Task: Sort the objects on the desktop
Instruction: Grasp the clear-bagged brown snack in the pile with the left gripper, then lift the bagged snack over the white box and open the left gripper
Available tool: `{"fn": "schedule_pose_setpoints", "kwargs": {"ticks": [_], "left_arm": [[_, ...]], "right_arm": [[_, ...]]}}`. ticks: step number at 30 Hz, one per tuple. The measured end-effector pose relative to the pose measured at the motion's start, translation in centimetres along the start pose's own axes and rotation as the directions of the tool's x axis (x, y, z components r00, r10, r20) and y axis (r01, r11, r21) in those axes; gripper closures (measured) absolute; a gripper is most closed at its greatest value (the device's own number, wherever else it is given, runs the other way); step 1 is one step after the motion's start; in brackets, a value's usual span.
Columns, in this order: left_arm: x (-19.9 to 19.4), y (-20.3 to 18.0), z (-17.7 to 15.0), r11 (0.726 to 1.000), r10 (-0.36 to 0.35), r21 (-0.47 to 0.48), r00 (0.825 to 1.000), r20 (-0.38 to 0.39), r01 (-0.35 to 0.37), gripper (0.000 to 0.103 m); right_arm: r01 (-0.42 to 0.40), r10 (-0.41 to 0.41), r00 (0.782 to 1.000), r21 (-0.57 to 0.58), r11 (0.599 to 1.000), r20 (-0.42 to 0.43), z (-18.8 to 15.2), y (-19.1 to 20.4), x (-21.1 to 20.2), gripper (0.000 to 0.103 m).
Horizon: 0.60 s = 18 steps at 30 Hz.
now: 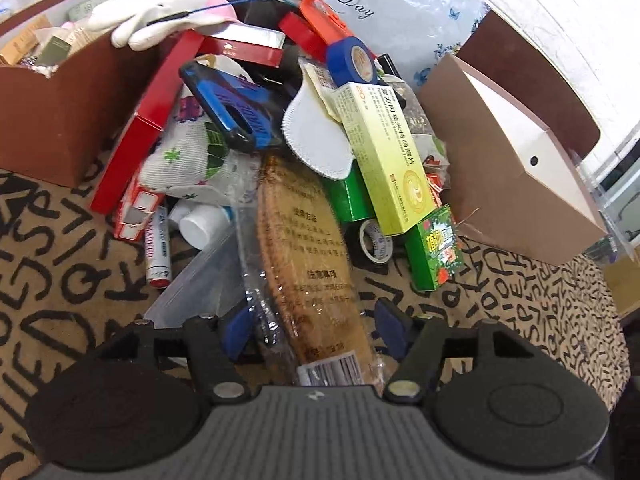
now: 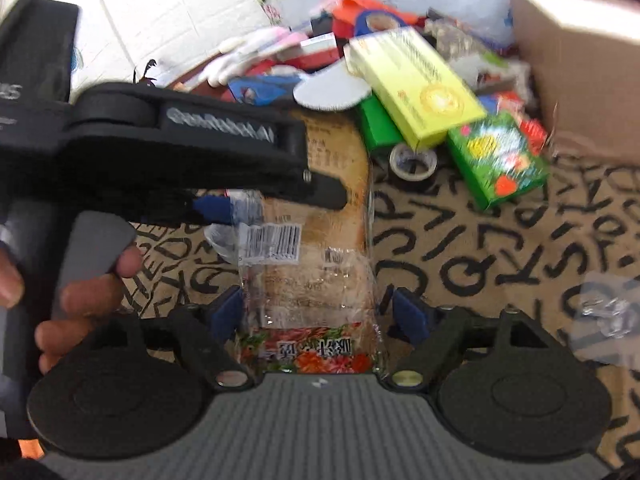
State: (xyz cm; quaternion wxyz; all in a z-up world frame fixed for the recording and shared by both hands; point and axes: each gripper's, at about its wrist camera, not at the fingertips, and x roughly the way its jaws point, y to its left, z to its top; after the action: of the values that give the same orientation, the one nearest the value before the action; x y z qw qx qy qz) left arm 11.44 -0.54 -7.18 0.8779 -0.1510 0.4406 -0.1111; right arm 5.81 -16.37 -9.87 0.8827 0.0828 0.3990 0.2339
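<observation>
A long brown item in clear plastic wrap (image 1: 308, 264) lies on the lettered tablecloth, its far end under the pile of objects. It also shows in the right wrist view (image 2: 316, 248). My left gripper (image 1: 316, 330) is open, its blue pads (image 1: 236, 336) either side of the wrap's near end. My right gripper (image 2: 316, 314) is open too, astride the same packet from its printed end. The left gripper's body (image 2: 180, 148) shows in the right wrist view, above the packet.
The pile holds a yellow-green medicine box (image 1: 384, 160), green boxes (image 1: 436, 248), tape rolls (image 1: 376, 242), a blue tape roll (image 1: 352, 60), a blue-black tool (image 1: 236, 108), red boxes (image 1: 136, 136), a marker (image 1: 158, 252). A brown box (image 1: 60, 116) stands left, a cardboard box (image 1: 508, 160) right.
</observation>
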Motion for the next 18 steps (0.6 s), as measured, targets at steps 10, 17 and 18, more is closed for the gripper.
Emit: {"fn": "schedule_pose_setpoints", "kwargs": {"ticks": [10,17,18], "left_arm": [[-0.4,0.2,-0.6,1.000,-0.030,-0.005,0.999,-0.024,0.030,0.077],[-4.2,-1.2,-1.8,0.998,-0.068,0.014,0.998,0.005,0.068,0.083],[-4.7,-1.6,-1.9,0.997,-0.076,0.021,0.997,0.013,0.075,0.083]], "right_arm": [[-0.046,0.047,0.999,-0.013,0.999,0.020,0.1,0.3,0.0,0.049],[-0.079,0.080,0.995,-0.031,0.996,0.054,-0.9,1.1,-3.6,0.051],[-0.083,0.085,0.994,-0.033,0.996,0.065,-1.0,1.2,-4.4,0.052]]}}
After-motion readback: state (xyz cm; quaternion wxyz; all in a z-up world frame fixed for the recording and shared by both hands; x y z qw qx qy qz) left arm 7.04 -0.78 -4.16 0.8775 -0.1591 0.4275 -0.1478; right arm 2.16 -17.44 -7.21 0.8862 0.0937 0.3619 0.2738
